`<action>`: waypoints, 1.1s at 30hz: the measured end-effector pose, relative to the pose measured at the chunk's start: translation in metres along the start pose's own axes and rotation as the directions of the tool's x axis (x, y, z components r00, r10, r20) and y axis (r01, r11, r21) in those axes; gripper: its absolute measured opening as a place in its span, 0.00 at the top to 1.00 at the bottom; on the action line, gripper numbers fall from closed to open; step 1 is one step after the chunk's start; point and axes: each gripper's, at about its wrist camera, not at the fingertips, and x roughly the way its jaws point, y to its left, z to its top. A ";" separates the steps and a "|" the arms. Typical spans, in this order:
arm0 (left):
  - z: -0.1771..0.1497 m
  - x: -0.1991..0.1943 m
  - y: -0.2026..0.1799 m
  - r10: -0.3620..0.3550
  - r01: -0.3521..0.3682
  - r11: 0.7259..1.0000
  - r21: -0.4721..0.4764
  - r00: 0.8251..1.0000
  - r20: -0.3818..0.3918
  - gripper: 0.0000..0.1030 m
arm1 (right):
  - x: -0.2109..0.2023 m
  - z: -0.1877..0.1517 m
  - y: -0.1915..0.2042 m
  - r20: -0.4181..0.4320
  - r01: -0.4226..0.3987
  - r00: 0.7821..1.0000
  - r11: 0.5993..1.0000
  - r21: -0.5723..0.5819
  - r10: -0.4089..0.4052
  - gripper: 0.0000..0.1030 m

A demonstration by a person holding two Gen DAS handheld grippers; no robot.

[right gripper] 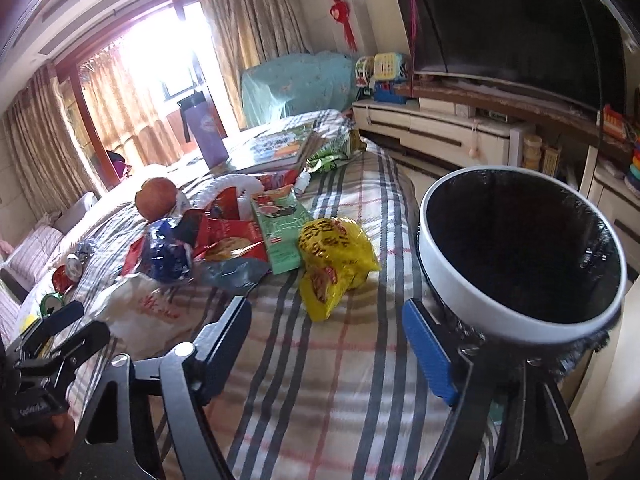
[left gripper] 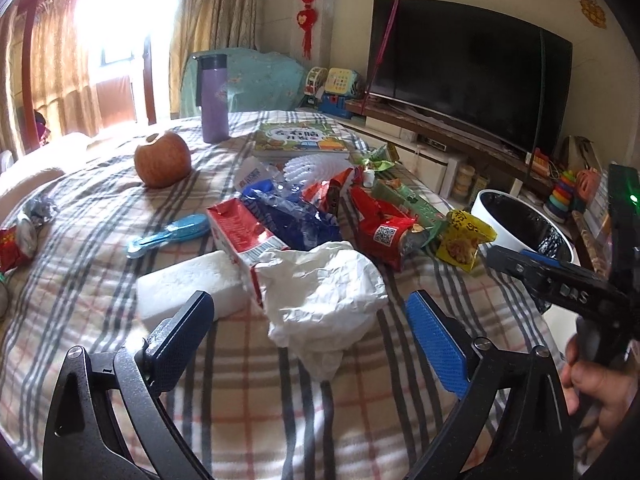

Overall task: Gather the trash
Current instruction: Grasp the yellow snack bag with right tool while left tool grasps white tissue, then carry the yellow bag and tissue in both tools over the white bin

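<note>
Trash lies on a plaid blanket [left gripper: 280, 400]. In the left wrist view my left gripper [left gripper: 308, 340] is open, its fingers on either side of a crumpled white paper bag [left gripper: 324, 292], just short of it. Behind the bag lie a red-and-white carton [left gripper: 240, 232], a blue wrapper [left gripper: 296, 220], a red snack bag [left gripper: 380, 228] and a yellow snack bag [left gripper: 464, 240]. In the right wrist view my right gripper [right gripper: 324, 344] is open and empty above the blanket. The yellow bag [right gripper: 336, 256] lies just ahead of it. A white bin with a black liner [right gripper: 520, 248] stands at the right.
An apple [left gripper: 162, 160], a purple flask [left gripper: 214, 100], a picture book [left gripper: 300, 138], a white foam block [left gripper: 188, 284] and a blue spoon [left gripper: 168, 234] are also on the blanket. A TV [left gripper: 468, 72] on a low cabinet stands beyond the bed's right edge.
</note>
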 end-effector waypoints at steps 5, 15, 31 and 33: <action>-0.001 0.015 -0.007 -0.014 0.015 0.999 0.028 0.999 -0.041 0.22 | 0.021 0.005 -0.006 -0.047 0.006 0.999 1.000 0.005 -0.006 0.34; -0.005 0.018 -0.011 -0.050 0.052 0.998 0.041 0.998 -0.049 0.64 | 0.037 0.009 -0.007 -0.097 -0.022 0.995 1.000 0.000 0.022 0.91; 0.009 0.017 -0.065 -0.197 0.202 0.973 0.108 0.979 -0.059 0.69 | -0.023 0.002 -0.037 -0.002 -0.005 1.000 0.998 0.064 0.005 0.91; 0.012 0.019 -0.074 -0.211 0.217 0.969 0.116 0.976 -0.062 0.69 | -0.030 0.003 -0.043 0.009 0.008 1.000 0.997 0.073 -0.009 0.91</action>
